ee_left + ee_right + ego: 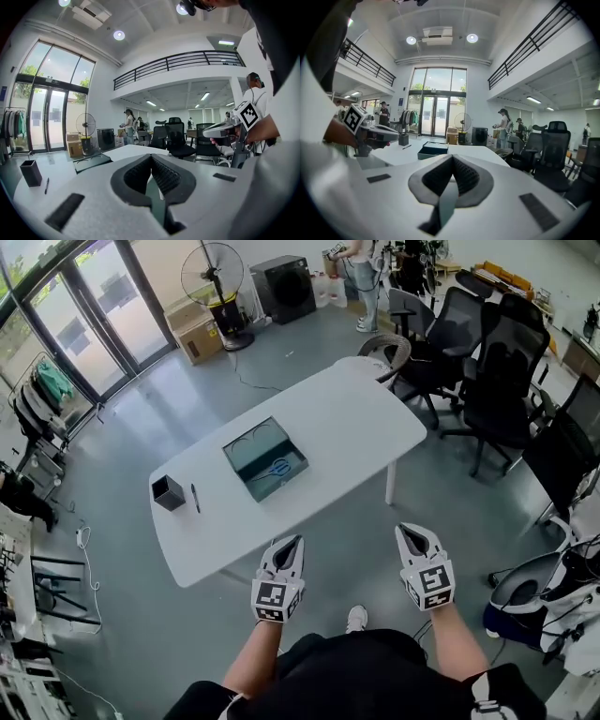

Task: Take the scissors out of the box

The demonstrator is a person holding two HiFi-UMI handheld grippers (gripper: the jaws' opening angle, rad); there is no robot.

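Short of the surface's (356,418) near edge, I hold left gripper (290,543) and right gripper (412,532) side by side, both sets of fingers (166,177) closed, empty.

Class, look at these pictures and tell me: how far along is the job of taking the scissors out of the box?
Done: nothing yet. The scissors lie inside the open box on the white table.
In hand: nothing. The left tongs and right tongs are shut and empty, held well short of the box.
Left: reach the box, open one pair of tongs, grip the scissors and lift them out.
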